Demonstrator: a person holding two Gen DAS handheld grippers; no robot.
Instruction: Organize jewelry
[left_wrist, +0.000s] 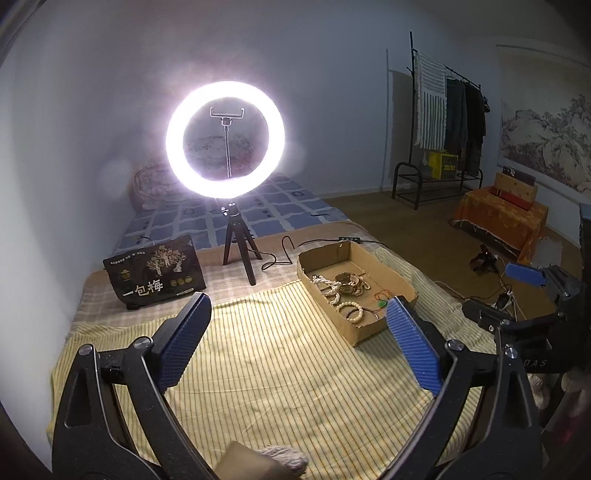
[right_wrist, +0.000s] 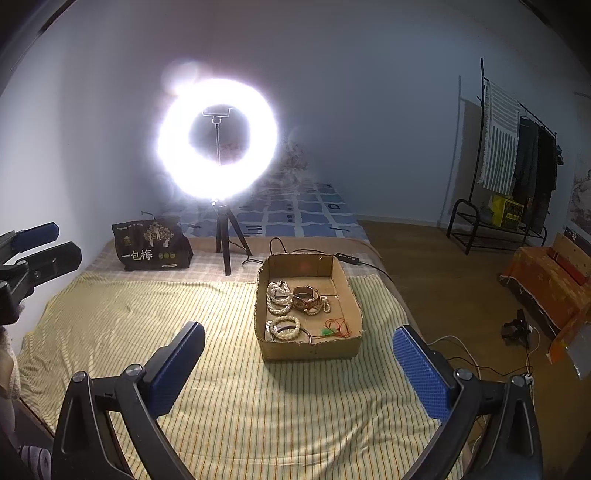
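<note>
While both grippers hang above the yellow striped cloth (right_wrist: 229, 387) spread on the bed, all the jewelry in view lies inside the shallow open cardboard box (right_wrist: 310, 349), and none is seen on the cloth.

Left to right: a black snack bag with gold tree print (right_wrist: 151, 243) stands at the far left edge of the bed; a lit ring light on a small black tripod (right_wrist: 218, 140) stands behind the cloth; the box sits right of centre. Within it, white bead strands (right_wrist: 277, 293) lie at the left, a brown bangle (right_wrist: 304, 297) touches them, a coil of pale bead bracelets (right_wrist: 284, 328) rests near the front wall, and a thin red cord with a green pendant (right_wrist: 330, 330) lies at the front right.

This arrangement fits either a heap awaiting sorting or pieces already gathered into the box; the frames do not settle which. Any pick calls for a descent over one strand only, since beads and bangle overlap and may drag each other.

The left gripper (left_wrist: 299, 314) is spread wide, holding and touching nothing. The right gripper (right_wrist: 299, 347) is likewise spread wide and empty, pointed toward the box's front wall.
</note>
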